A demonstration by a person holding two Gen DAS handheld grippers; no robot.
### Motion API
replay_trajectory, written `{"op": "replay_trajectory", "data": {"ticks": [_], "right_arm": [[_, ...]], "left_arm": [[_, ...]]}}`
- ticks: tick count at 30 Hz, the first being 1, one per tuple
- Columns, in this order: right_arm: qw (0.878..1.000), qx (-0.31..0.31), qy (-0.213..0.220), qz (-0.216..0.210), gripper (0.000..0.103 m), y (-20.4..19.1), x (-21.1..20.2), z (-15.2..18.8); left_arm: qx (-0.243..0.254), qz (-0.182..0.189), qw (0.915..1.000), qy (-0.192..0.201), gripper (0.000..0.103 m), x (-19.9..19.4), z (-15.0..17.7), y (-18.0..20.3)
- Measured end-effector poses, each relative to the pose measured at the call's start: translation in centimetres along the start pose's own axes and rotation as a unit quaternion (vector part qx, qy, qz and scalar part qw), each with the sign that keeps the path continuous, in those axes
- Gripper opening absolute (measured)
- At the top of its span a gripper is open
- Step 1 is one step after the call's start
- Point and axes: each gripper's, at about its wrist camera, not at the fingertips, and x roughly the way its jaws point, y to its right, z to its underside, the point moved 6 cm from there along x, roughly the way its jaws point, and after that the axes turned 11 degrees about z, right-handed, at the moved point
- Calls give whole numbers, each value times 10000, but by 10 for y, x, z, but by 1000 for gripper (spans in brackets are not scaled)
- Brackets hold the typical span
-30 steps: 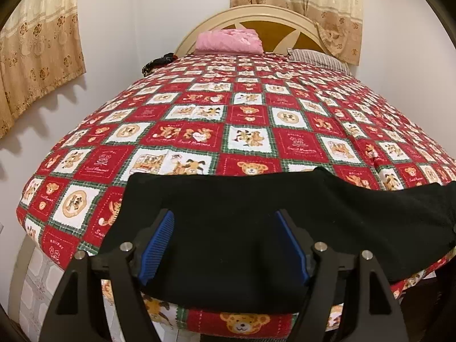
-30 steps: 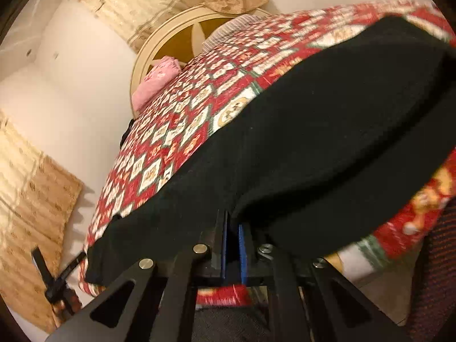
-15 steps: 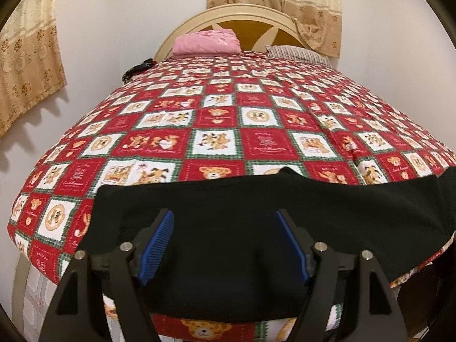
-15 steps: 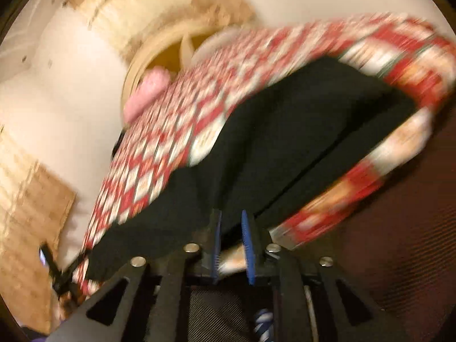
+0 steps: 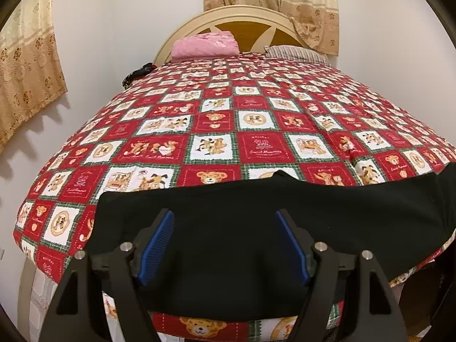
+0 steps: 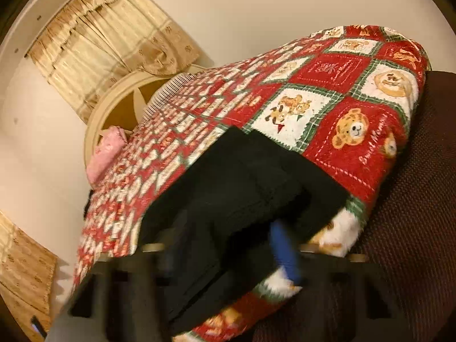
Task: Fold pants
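Black pants [image 5: 228, 213] lie flat across the near edge of a bed with a red teddy-bear quilt [image 5: 256, 119]. My left gripper [image 5: 225, 245] is open just above the pants' near left part, holding nothing. In the right wrist view the pants [image 6: 236, 182] lie at the bed's near corner, partly hanging over the edge. My right gripper [image 6: 228, 253] is blurred but its jaws stand wide apart over the pants' end, one blue pad [image 6: 285, 253] visible, nothing held.
A pink folded cloth [image 5: 205, 44] and a striped pillow [image 5: 296, 52] lie at the headboard [image 5: 245, 20]. A dark item [image 5: 136, 75] sits at the bed's far left edge. A brown woven surface [image 6: 413, 242] stands beside the bed's corner. Curtains hang on both walls.
My right gripper has let go of the pants and opened wide, swinging toward the bed's corner. The pants' right end has dropped onto the bed. My left gripper stays open, shifting slightly.
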Motion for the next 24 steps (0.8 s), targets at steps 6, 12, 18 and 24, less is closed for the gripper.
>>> {"op": "replay_trajectory", "data": {"ticks": [6, 12, 18, 24], "right_arm": [[9953, -826, 487, 167, 4, -7, -30, -13], [9927, -1097, 201, 469, 5, 26, -23, -11], [9998, 47, 143, 155, 9, 63, -32, -15], [9772, -797, 1717, 958, 29, 4, -84, -18]], "left_arm": [[92, -17, 10000, -20, 76, 1, 0, 6], [82, 66, 9999, -129, 76, 9, 3, 12], [260, 49, 9996, -92, 76, 5, 4, 20], [242, 99, 9996, -130, 76, 11, 6, 24]]}}
